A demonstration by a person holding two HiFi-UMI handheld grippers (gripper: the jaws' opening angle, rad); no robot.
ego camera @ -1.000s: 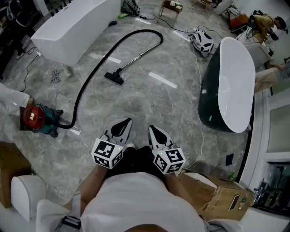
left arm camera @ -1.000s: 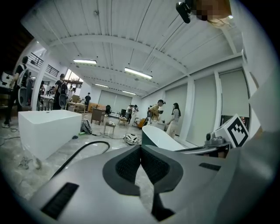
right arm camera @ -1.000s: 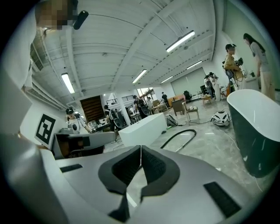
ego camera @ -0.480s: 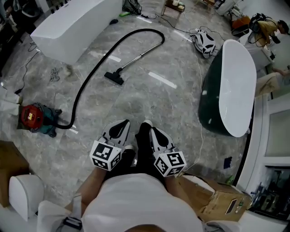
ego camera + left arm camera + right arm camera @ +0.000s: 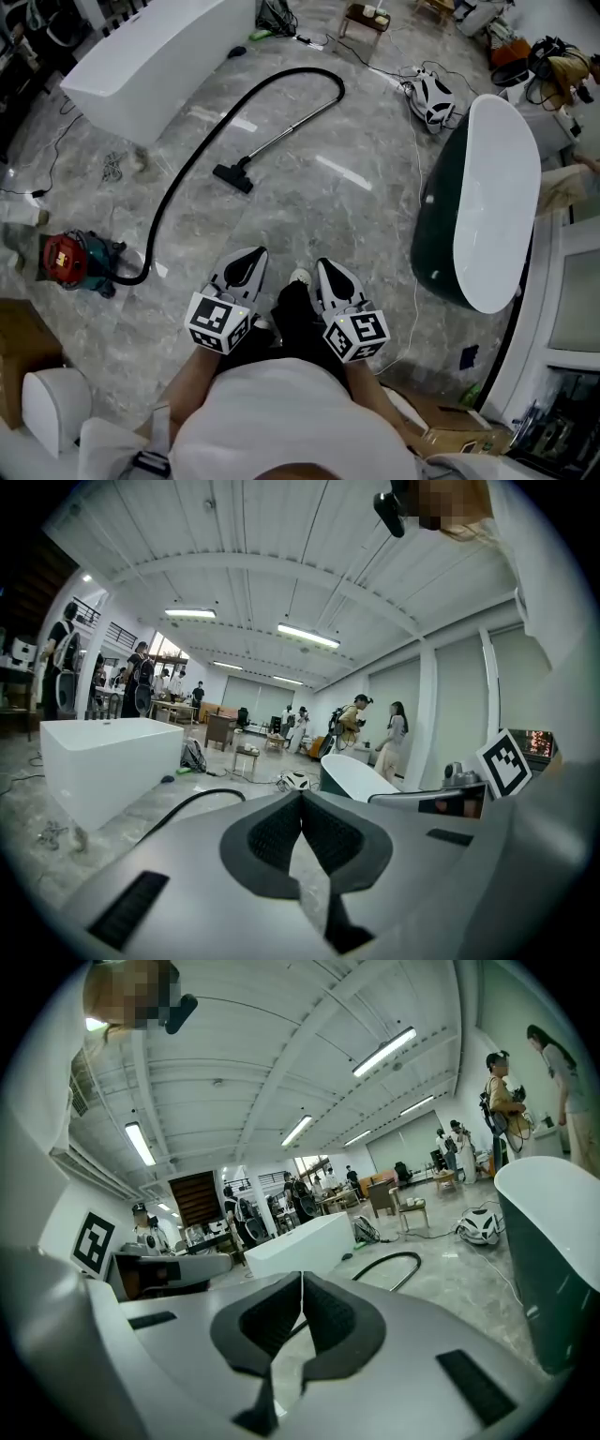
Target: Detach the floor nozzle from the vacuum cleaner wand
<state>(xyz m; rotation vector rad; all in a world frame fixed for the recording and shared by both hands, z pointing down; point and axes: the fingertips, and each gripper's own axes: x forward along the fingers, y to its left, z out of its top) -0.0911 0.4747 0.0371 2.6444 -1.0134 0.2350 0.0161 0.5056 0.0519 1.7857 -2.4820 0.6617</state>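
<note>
While the floor nozzle [image 5: 233, 176] lies flat on the grey stone-patterned floor [image 5: 356, 220], it is joined to the lower end of the metal wand [image 5: 289, 129], which slants away from it up to a curved handle. From that handle a black hose [image 5: 302, 69] loops round and runs back down the floor to a red and teal vacuum canister [image 5: 70, 261] off to the left. Beyond the nozzle stands a white rectangular tub [image 5: 155, 52], and well to the right a dark green oval bathtub [image 5: 441, 225] with a white inside. A white helmet [image 5: 433, 94] sits on the floor just past its far end. The person stands well short of the nozzle, one pale shoe tip [image 5: 300, 277] showing between the two tools. The left gripper [image 5: 253, 253] and the right gripper [image 5: 320, 264] are held side by side at waist level, pointing towards the nozzle but far from touching it. Each gripper's own view shows its ribbed black pads [image 5: 281, 832] pressed together on nothing, both clenched and empty. Several people stand at the far end of the room.
</note>
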